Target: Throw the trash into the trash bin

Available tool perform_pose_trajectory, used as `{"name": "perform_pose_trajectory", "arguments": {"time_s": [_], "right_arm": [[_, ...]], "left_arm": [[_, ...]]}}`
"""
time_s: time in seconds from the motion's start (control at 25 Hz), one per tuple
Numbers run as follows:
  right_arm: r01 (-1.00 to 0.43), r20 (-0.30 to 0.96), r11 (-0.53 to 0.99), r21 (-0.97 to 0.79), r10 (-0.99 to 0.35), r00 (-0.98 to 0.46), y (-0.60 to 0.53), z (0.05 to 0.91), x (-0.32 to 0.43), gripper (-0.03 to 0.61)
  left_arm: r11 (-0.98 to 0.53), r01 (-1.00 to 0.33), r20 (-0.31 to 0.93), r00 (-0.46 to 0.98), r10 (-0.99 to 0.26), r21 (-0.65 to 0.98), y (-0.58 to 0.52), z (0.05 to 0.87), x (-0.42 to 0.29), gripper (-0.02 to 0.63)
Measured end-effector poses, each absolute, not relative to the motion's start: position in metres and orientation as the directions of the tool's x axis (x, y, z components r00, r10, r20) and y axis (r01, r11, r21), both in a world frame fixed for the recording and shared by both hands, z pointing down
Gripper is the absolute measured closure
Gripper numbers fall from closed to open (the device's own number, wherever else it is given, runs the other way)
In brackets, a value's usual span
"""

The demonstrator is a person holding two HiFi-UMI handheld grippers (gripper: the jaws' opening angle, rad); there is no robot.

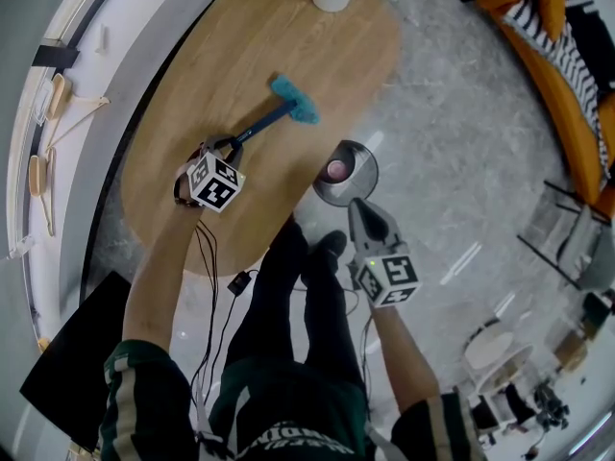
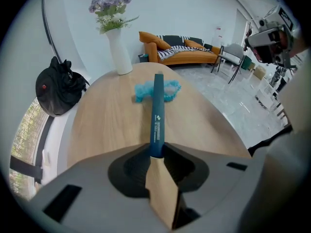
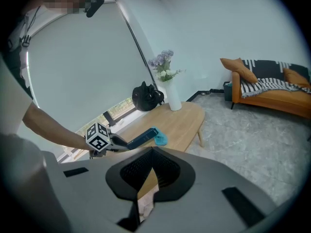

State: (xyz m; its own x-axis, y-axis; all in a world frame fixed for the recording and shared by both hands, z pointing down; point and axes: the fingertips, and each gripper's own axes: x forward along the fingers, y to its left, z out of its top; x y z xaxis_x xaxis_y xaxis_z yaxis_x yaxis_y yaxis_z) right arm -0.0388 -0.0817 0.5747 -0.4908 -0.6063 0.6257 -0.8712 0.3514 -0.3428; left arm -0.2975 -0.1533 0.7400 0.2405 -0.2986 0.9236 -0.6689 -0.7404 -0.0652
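In the head view, pink trash [image 1: 335, 169] lies inside the grey trash bin [image 1: 368, 166] on the floor just off the table [image 1: 221, 75] edge, with the right tool [image 1: 366, 217] nearest. In the left gripper view, the left tool [image 2: 156, 154] clamps a brush [image 2: 158, 110] pointing along the table. In the right gripper view, the jaws are together and apparently empty.

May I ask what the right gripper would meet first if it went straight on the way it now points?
Probably the oval wooden table, close to the fluffy teal head of the blue-handled brush. The right gripper aims there; the grey round bin seems to lie lower, though depth is unclear.
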Motion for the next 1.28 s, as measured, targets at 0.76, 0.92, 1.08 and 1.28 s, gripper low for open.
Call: {"name": "perform_pose_trajectory", "arguments": {"time_s": [0.76, 0.92, 1.08, 1.28], "right_arm": [[-0.888, 0.585, 0.323, -0.328, -0.669, -0.459, -0.02, 0.547, 0.037, 0.577], [-0.902, 0.575, 0.284, -0.325, -0.698, -0.427, -0.008, 0.547, 0.072, 0.577], [-0.913, 0.58, 0.246, -0.324, -0.711, -0.398, 0.005, 0.552, 0.104, 0.577], [-0.923, 0.588, 0.202, -0.327, -0.721, -0.366, 0.018, 0.563, 0.135, 0.577]], "left_arm": [[-0.701, -0.711, 0.824, 0.367, -0.431, -0.051, -0.102, 0.667, -0.175, 0.529], [-0.679, -0.734, 0.795, 0.404, -0.452, -0.013, -0.081, 0.662, -0.117, 0.529], [-0.647, -0.763, 0.789, 0.41, -0.458, 0.021, -0.065, 0.672, -0.068, 0.529], [-0.526, -0.838, 0.802, 0.412, -0.432, 0.147, -0.047, 0.707, -0.035, 0.529]]}}
